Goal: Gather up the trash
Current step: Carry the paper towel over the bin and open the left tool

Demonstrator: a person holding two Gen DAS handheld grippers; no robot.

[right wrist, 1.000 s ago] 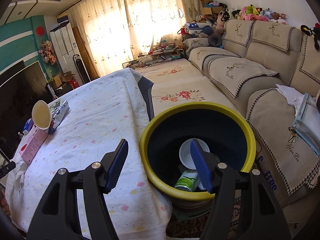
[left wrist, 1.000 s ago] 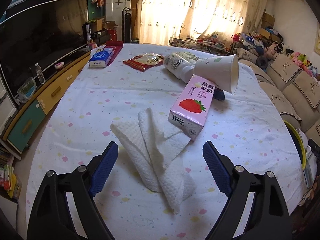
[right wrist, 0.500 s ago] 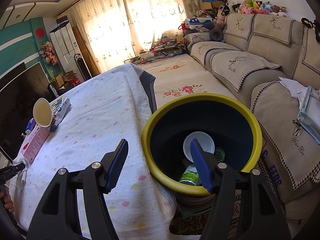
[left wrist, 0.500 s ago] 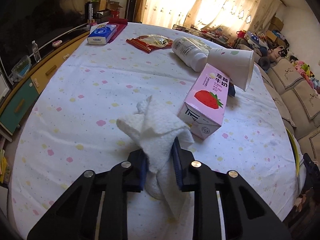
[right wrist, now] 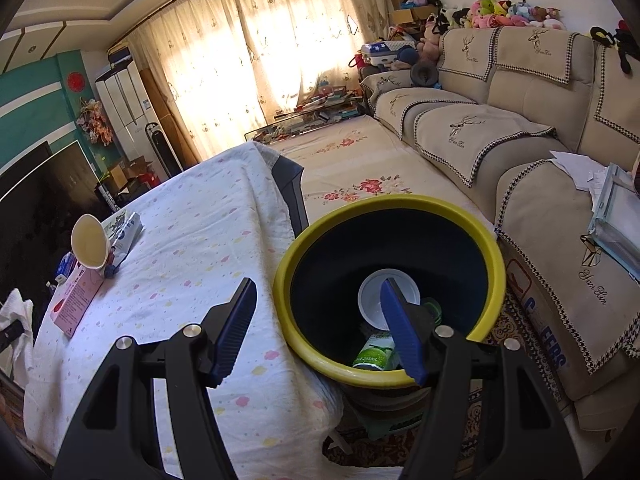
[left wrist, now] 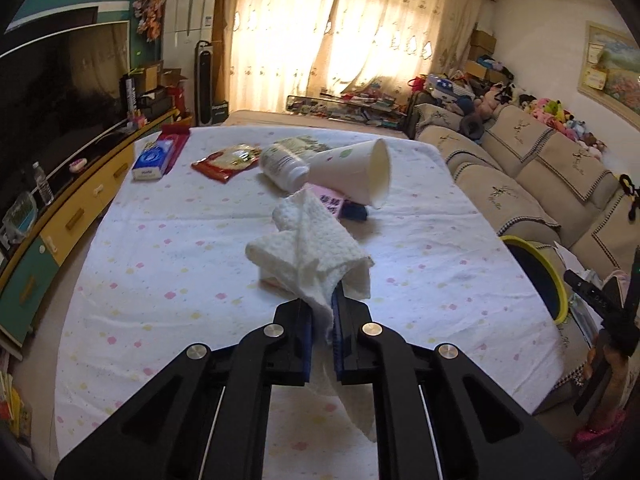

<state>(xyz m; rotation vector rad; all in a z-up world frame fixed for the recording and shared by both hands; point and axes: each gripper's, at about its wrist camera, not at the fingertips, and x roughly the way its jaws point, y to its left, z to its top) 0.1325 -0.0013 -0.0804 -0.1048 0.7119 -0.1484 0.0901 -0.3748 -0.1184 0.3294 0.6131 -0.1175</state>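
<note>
My left gripper [left wrist: 322,332] is shut on a crumpled white paper towel [left wrist: 312,246] and holds it above the table [left wrist: 168,272]. Behind it lie a pink strawberry milk carton [left wrist: 334,202], a tipped paper cup [left wrist: 352,172], a white bottle [left wrist: 282,162] and a red snack wrapper [left wrist: 228,162]. My right gripper [right wrist: 318,334] is open and empty, over the near rim of a yellow-rimmed dark bin [right wrist: 390,280] beside the table. The bin holds a white cup [right wrist: 384,300] and a green carton [right wrist: 376,354]. The towel also shows at the left edge of the right wrist view [right wrist: 18,312].
A blue tissue pack [left wrist: 152,160] lies at the table's far left. A TV cabinet [left wrist: 52,216] runs along the left. A beige sofa [right wrist: 520,140] stands to the right of the bin. The bin's rim [left wrist: 536,264] shows past the table's right edge.
My left gripper closed on the paper towel and lifted it off the table. The right gripper stayed open and drifted slightly over the bin.
</note>
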